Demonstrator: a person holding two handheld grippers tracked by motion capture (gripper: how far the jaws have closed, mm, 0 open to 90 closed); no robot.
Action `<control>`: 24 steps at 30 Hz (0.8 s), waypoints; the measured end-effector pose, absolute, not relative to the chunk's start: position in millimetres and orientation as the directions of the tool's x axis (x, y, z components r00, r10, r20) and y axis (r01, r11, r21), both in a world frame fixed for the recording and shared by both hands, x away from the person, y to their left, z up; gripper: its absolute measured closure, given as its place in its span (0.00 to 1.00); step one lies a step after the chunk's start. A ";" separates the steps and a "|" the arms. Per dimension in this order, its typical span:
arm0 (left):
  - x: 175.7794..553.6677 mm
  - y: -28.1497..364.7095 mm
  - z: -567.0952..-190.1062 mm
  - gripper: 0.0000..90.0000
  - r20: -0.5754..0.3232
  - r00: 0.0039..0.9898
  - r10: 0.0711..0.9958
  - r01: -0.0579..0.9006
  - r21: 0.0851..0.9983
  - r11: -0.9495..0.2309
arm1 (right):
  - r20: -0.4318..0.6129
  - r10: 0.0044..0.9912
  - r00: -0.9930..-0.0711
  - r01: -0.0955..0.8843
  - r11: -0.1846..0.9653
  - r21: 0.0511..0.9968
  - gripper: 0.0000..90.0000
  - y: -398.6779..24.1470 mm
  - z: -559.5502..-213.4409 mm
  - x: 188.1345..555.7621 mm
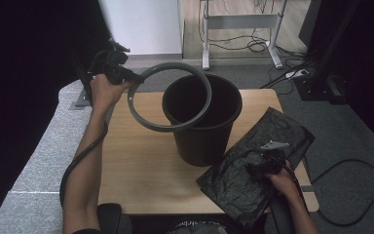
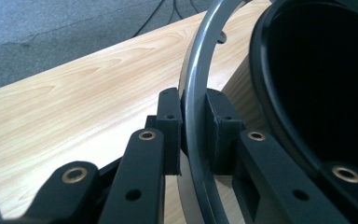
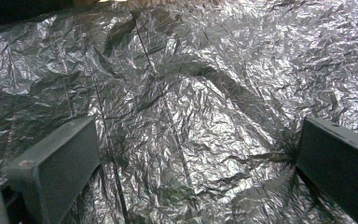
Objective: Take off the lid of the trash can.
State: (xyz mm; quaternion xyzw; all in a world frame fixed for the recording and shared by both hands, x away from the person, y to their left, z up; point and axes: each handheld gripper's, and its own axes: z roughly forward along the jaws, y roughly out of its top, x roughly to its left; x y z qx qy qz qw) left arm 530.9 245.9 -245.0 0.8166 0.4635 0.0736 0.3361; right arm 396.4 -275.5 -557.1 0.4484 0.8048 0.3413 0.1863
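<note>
In the high view a grey ring (image 1: pixel 170 97) hangs tilted, its right part over the mouth of a black bin (image 1: pixel 202 122) on the wooden table (image 1: pixel 131 161). My left gripper (image 1: pixel 132 80) is shut on the ring's left edge. In the left gripper view the two jaws clamp the ring (image 2: pixel 196 70), with the bin (image 2: pixel 317 84) just to the right. A crumpled black plastic bag (image 1: pixel 268 136) lies flat on the table's right side. My right gripper (image 1: pixel 259 168) rests over it. Its jaws stand wide apart, open, above the bag (image 3: pixel 191 107).
The bin stands mid-table, close to the bag's left edge. Bare wood (image 2: pixel 65 107) lies left and in front of the bin. Behind the table stand a white desk frame (image 1: pixel 241 24) and floor cables (image 1: pixel 253 44). A cable (image 1: pixel 360 195) loops on the carpet at right.
</note>
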 end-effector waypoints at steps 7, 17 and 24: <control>522.8 268.1 -249.9 0.86 -0.178 0.530 0.829 0.717 0.616 -0.326 | 0.007 0.849 -0.528 0.595 0.364 0.717 0.00 -275.3 -557.2 396.3; 509.8 296.5 -261.2 0.86 -0.174 0.500 0.848 0.725 0.620 -0.300 | 0.007 0.850 -0.526 0.596 0.363 0.717 0.00 -275.0 -557.2 396.0; 500.8 315.0 -268.8 0.86 -0.167 0.479 0.862 0.731 0.620 -0.286 | 0.006 0.850 -0.526 0.596 0.364 0.716 0.00 -275.1 -557.1 395.7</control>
